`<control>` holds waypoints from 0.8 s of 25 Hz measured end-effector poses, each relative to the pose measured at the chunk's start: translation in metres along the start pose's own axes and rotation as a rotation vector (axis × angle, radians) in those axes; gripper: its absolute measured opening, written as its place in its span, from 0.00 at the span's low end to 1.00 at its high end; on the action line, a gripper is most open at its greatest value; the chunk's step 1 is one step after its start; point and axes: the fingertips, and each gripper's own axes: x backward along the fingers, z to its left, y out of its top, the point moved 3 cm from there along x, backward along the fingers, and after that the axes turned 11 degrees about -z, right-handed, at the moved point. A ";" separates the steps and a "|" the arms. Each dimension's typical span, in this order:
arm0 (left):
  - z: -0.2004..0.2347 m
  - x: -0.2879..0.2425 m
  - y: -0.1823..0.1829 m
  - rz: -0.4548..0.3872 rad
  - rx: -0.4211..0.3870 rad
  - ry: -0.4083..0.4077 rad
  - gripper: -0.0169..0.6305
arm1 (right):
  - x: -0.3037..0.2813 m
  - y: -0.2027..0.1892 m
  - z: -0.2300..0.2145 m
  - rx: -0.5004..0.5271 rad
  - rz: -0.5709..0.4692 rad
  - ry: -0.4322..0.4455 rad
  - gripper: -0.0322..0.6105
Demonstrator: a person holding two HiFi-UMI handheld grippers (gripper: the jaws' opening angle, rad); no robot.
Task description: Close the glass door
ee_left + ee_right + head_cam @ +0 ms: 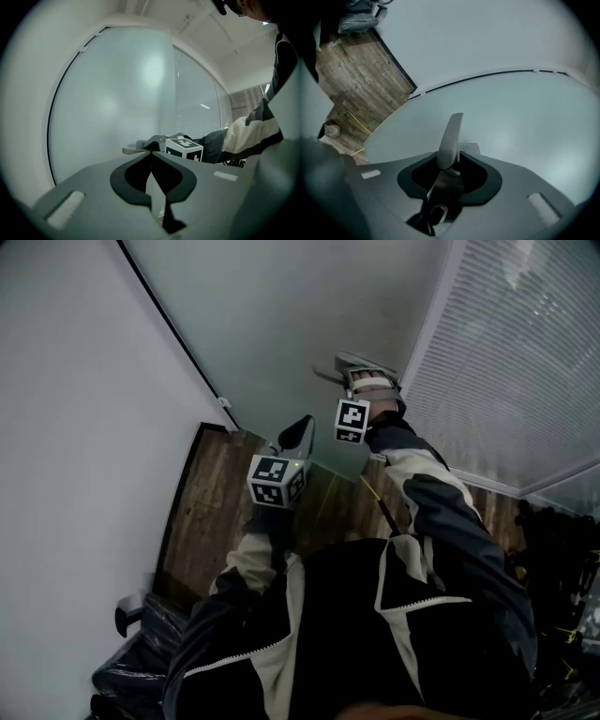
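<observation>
DOOR: tall frosted glass door (300, 315) directly ahead of both tongs | RIGHT: grey right gripper (342, 369) released, jaws part-spread, empty, tips at door | LEFT: grey left gripper (302, 427) clenched, empty, just beside right gripper

We see the glass door (309, 306) as frosted: smooth, matt, a pale grey-green. The wall (75, 427) beside it looks like flat white paint. The floor (211, 512) is brown wood planking with a clear grain and a dull sheen. The left tool (151, 157) and the right tool (458, 140) look like smooth, matt grey plastic, and the marker cube (352, 421) carries flat black-and-white print. The jacket sleeve (441, 493) is smooth synthetic cloth, faintly shiny. The black bags (141, 652) are glossy, crinkled plastic film. The blinds (516, 362) are thin, pale, matt slats.
</observation>
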 end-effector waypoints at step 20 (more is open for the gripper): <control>-0.003 -0.097 -0.023 0.035 -0.002 0.084 0.03 | -0.111 -0.103 -0.056 0.028 0.055 -0.007 0.23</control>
